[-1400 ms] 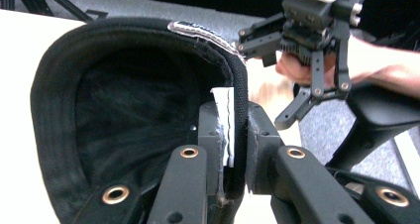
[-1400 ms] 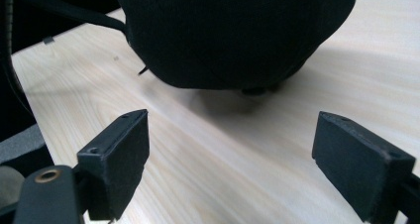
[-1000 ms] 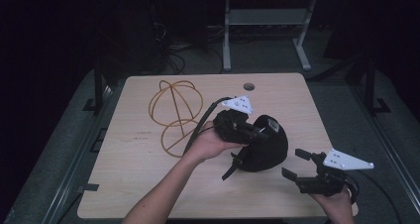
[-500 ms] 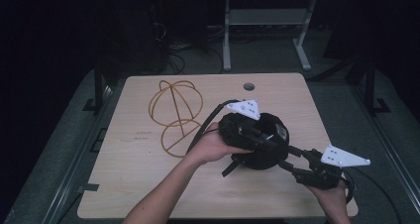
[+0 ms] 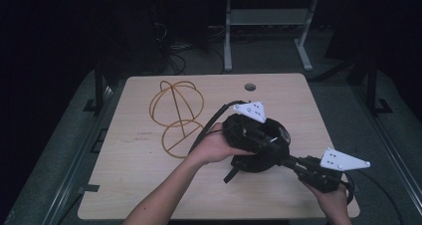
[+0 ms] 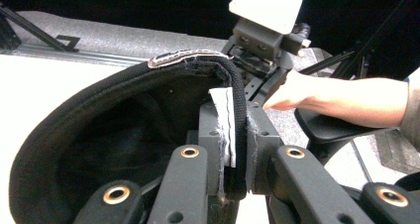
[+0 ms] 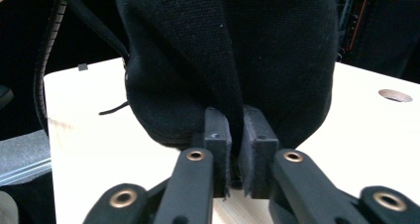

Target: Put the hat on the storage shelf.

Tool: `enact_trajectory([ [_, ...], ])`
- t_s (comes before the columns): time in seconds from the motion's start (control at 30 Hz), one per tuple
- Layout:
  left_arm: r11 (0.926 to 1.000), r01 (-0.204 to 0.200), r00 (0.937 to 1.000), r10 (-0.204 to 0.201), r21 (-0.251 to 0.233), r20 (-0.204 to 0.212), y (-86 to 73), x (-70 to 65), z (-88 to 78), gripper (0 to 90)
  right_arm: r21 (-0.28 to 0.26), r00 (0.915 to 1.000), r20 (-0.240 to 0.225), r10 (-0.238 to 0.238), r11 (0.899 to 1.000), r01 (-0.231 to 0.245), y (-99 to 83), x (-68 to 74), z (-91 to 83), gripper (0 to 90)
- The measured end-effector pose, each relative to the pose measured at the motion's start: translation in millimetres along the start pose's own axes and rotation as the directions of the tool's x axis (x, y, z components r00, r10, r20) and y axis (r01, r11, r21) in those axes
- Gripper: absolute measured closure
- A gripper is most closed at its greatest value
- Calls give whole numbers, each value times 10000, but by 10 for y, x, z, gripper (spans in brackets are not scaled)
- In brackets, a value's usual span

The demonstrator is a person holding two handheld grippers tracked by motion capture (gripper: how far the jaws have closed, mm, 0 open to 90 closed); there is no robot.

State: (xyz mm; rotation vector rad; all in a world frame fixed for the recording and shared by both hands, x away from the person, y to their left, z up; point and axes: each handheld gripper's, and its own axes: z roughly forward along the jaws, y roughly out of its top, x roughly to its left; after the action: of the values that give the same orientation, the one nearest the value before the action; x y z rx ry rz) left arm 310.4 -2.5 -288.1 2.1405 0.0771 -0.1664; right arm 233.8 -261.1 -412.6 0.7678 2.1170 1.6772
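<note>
Leftmost on the tabletop [image 5: 129, 185] stands a wire frame [image 5: 177, 116] of gold-coloured hoops, well apart from the work and untouched. Right of it, near the middle, the left gripper [image 5: 271, 138] has its fingers [image 6: 210, 144] narrow and clamped on the rim of a black cap [image 5: 259, 155]; the left gripper view shows the stitched edge band and a white label pinched between the two pads, with the hollow inside of the cap opening to the left. The cap sits at the near right of the tabletop, held between both tools. Farther right, the right gripper [image 5: 291, 161] has just been closing, and the right gripper view shows its fingers [image 7: 218, 135] now narrow on a fold of black fabric at the cap's near edge, the crown rising above them.

From here the main risk, as I judge it, is the thin grip on the right: the pads hold only a small pinch of cloth close to their tips, so a pull away from the left gripper could slide the fabric out. Pulling the two grips apart unevenly could also twist the cap or strain the label seam. A sweep leftward with the cap could knock the wire frame, since it looks light and free-standing.
</note>
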Motion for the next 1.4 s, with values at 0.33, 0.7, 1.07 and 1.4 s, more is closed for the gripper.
enact_trajectory([
  [0.33, 10000, 40, 9943, -31, 81, -1064, -89, 17, -143, 779, 215, 9991, -219, 350, 9992, -345, 132, -42, -41, 866],
  [0.7, 10000, -13, 9857, 7, -35, -1685, -141, -23, -314, 610, 567, 9984, -263, 501, 9972, -485, 365, -111, -82, 872],
  [1.07, 9992, 301, 9744, -349, -251, -2220, -439, -60, -489, 486, 859, 9985, -51, 546, 9948, -540, 505, -260, -162, 873],
  [1.4, 9998, 178, 9675, -205, -129, -2522, -766, -121, -604, 435, 711, 9988, 231, 441, 9964, -456, 771, -350, -255, 873],
])
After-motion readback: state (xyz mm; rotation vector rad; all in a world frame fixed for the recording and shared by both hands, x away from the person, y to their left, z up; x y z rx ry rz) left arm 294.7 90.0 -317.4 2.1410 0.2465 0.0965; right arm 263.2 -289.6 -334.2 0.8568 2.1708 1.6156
